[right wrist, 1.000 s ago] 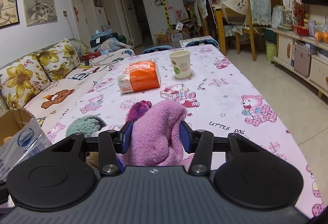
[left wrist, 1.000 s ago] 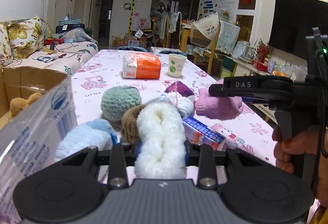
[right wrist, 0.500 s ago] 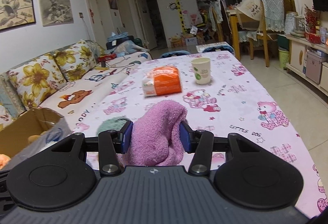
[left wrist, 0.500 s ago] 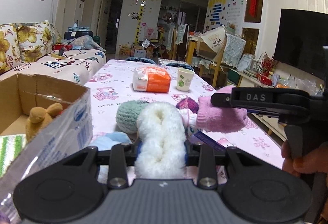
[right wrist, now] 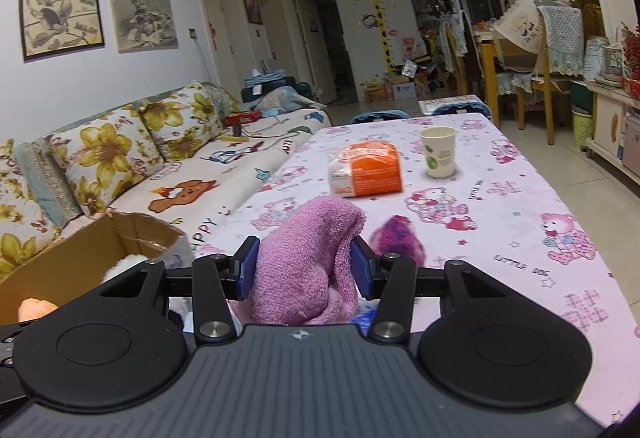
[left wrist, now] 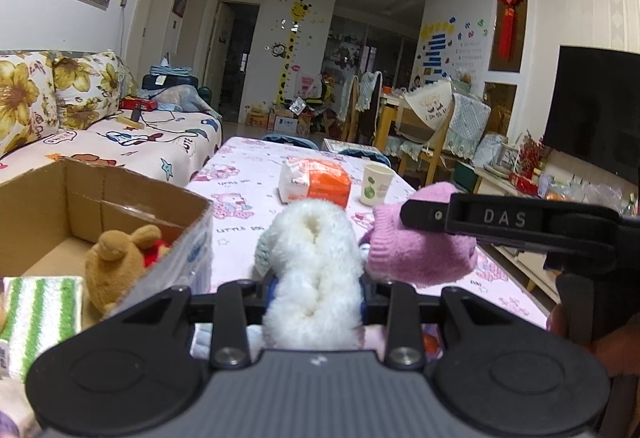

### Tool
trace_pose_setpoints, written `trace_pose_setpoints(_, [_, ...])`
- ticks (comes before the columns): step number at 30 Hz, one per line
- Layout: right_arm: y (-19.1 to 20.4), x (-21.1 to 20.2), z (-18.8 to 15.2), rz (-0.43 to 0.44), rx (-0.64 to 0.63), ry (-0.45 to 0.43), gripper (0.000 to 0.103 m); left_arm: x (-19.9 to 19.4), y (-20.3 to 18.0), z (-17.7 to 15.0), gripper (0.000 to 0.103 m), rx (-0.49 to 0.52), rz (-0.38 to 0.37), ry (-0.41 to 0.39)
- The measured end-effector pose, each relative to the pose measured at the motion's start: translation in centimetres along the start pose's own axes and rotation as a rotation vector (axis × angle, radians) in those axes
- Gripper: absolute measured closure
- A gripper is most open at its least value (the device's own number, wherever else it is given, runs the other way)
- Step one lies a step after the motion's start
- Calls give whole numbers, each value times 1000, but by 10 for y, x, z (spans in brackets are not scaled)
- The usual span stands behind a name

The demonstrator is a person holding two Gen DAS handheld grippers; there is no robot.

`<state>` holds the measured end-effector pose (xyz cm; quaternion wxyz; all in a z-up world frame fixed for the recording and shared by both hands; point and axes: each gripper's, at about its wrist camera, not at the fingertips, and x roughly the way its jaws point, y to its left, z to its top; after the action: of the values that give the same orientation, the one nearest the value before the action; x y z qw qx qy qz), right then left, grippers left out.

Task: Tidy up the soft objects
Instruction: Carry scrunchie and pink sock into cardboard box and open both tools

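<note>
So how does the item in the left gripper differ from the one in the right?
The white fluffy item in the left gripper is shaggy and twisted like a figure eight. The pink knit item in the right gripper is a smoother, finer knit, folded into a rounded hump. Both are soft and clamped between the pads, held above the table.

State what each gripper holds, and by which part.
The left gripper clamps a fluffy white knitted piece across its near end. The right gripper clamps a pink fuzzy knitted item around its bunched middle.
</note>
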<state>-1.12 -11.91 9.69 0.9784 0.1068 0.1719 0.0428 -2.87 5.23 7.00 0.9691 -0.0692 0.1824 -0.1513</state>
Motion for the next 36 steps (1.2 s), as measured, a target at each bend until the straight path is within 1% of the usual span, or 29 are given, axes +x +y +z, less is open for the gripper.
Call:
trace_pose_setpoints(13, [25, 8, 3, 105, -37, -7, 43, -25, 34, 16, 70, -97, 65, -90])
trace_pose_setpoints(21, [45, 9, 1, 215, -57, 7, 43, -37, 70, 24, 69, -211, 155, -143])
trace_pose_setpoints(24, [51, 9, 1, 253, -49, 14, 43, -39, 83, 24, 69, -261, 198, -148])
trace_pose_setpoints(27, [56, 8, 0, 290, -36, 25, 42, -39, 101, 22, 69, -342, 231, -134])
trace_pose_setpoints(30, [61, 9, -3, 317, -28, 40, 42, -40, 111, 20, 69, -391, 267, -125])
trace_pose_setpoints(34, [66, 10, -8, 353, -19, 72, 42, -45, 119, 19, 69, -430, 307, -120])
trace_pose_setpoints(36, [67, 11, -11, 379, -8, 97, 39, -46, 122, 19, 69, -448, 320, -117])
